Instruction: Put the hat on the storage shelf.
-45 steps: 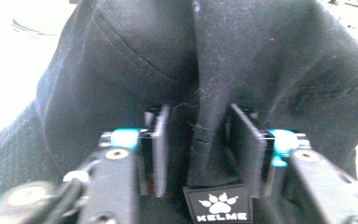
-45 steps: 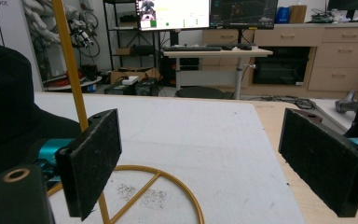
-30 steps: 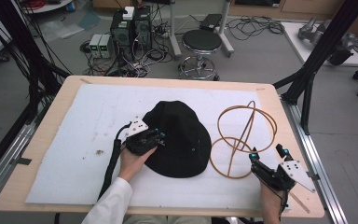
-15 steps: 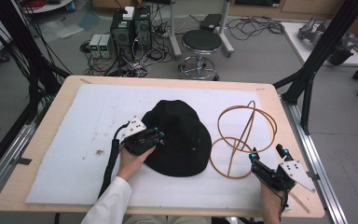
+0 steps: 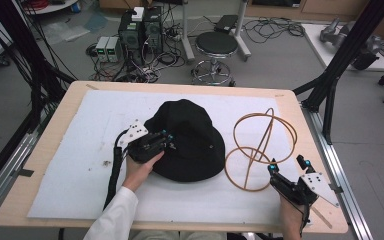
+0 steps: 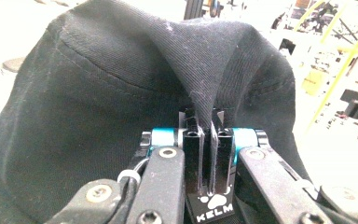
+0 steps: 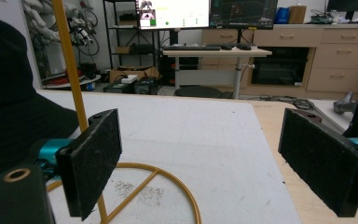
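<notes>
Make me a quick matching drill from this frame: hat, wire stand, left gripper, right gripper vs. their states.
Things:
1. black hat
2. wire stand
3. left gripper
4. right gripper

States:
A. jaws wide apart, holding nothing
B. tan hoops, standing free on the white mat
C. fabric pulled up into a ridge
D. jaws closed on a fold of cloth

Pairs: 1-C, 2-B, 3-D, 4-A

The right gripper (image 7: pixel 214 163) hangs with jaws spread wide over the white mat (image 7: pixel 205 135). The yellow wire stand (image 7: pixel 168 179) sits at seven o'clock, the black hat (image 7: pixel 9 93) at nine.
</notes>
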Motion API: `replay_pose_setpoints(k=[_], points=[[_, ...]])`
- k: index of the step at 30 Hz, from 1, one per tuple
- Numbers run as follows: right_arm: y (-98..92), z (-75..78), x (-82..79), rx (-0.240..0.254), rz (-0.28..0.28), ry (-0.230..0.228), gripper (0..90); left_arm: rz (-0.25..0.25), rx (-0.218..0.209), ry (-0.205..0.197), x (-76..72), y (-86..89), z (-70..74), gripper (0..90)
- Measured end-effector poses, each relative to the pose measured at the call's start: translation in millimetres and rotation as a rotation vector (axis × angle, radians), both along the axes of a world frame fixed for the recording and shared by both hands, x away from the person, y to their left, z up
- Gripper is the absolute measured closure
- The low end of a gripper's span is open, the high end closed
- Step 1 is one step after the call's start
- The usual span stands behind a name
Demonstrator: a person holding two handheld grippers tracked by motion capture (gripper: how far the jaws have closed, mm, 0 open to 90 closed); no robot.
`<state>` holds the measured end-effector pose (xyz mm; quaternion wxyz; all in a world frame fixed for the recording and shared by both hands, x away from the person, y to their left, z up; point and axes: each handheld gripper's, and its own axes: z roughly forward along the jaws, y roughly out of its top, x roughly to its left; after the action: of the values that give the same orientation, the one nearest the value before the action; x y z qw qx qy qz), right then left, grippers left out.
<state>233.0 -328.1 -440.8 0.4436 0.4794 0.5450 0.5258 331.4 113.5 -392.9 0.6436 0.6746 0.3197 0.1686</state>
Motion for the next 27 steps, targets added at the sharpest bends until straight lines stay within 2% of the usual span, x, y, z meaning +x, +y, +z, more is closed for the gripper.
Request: replay_pose_setpoints(k=[1,2,3,4,5,8,10,13,15,21,24,27], points=[[0.0,0.0,0.0,0.0,0.0,0.0,12.5,0.0,0.0,0.0,0.0,0.0,0.0,86.7],[0.0,0.0,-0.3,0.002,-0.001,0.002,12.5,-0.004,-0.013,-0.021,-1.2,0.6,6.9,86.7],[0.0,0.0,-0.4,0.003,0.0,0.001,12.5,-0.004,-0.013,-0.021,-1.2,0.6,6.9,86.7],[0.0,0.1,-0.5,0.003,-0.001,0.001,12.5,-0.01,-0.023,-0.042,-2.1,1.3,14.3,86.7],[0.0,0.1,-0.6,0.002,-0.001,0.001,12.6,-0.01,-0.023,-0.042,-2.1,1.3,14.3,86.7],[0.0,0.1,-0.8,0.001,0.0,0.0,12.6,-0.012,-0.041,-0.075,-3.3,0.6,27.1,86.7],[0.3,0.2,-1.0,0.006,-0.001,0.0,12.5,-0.015,-0.04,-0.08,-3.1,0.4,29.0,86.7],[0.0,0.2,-1.6,0.004,0.001,0.002,12.6,-0.016,-0.042,-0.112,-3.6,-1.2,35.2,86.7],[-0.4,0.1,-1.7,0.003,-0.002,0.001,12.6,-0.012,-0.071,-0.128,-3.7,-0.7,39.6,86.7],[-1.2,-0.2,-1.6,0.002,-0.002,0.001,12.6,-0.004,-0.095,-0.167,-4.2,1.9,50.0,86.6],[-1.2,-0.2,-1.8,0.002,-0.002,-0.001,12.5,-0.003,-0.127,-0.201,-6.2,4.6,59.8,86.6],[-0.7,0.0,-2.3,0.011,-0.004,0.0,12.5,-0.002,-0.144,-0.215,-7.3,6.1,64.2,86.6]])
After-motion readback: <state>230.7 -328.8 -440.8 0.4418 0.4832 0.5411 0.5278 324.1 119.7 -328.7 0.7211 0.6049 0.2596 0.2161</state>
